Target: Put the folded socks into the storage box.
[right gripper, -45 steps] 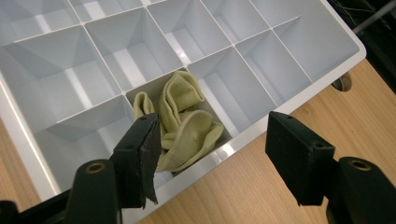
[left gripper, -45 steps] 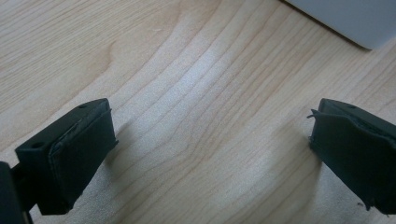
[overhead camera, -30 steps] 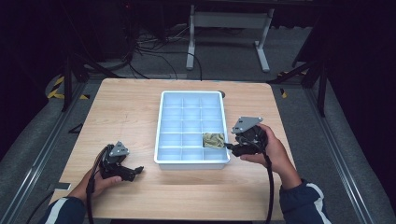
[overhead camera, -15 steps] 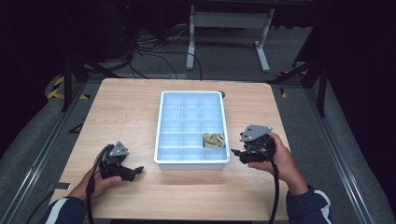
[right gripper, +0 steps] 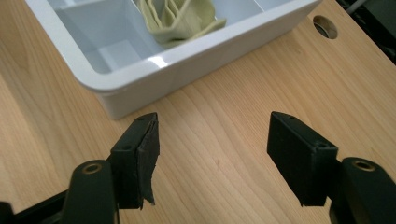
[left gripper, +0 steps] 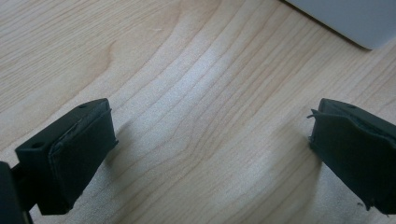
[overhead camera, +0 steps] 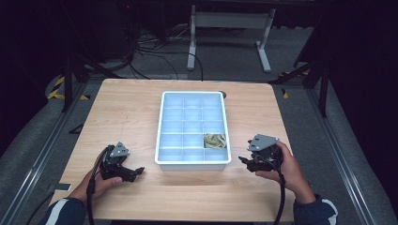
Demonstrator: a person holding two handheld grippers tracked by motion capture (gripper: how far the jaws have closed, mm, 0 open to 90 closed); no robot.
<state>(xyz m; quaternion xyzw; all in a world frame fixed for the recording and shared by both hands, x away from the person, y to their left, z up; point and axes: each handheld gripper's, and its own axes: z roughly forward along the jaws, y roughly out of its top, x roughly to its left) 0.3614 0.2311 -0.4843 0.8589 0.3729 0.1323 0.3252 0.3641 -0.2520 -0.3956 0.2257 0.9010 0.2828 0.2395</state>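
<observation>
- One pale green crumpled bundle (overhead camera: 215, 140) lies in a right-column compartment of the tray (overhead camera: 160, 123), second row from the near edge; it looks soft and light, likely best pinched at a raised fold.
- One white tray on one table (overhead camera: 122, 108).
- Two grippers: left gripper (overhead camera: 135, 172) and right gripper (overhead camera: 245, 161) both rest with jaws apart, holding nothing.

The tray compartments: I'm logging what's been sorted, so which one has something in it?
Only the right-column compartment, second row from the near edge of the white tray, holds anything: a bundle of pale yellow-green rubber bands. The other compartments look empty.
</observation>
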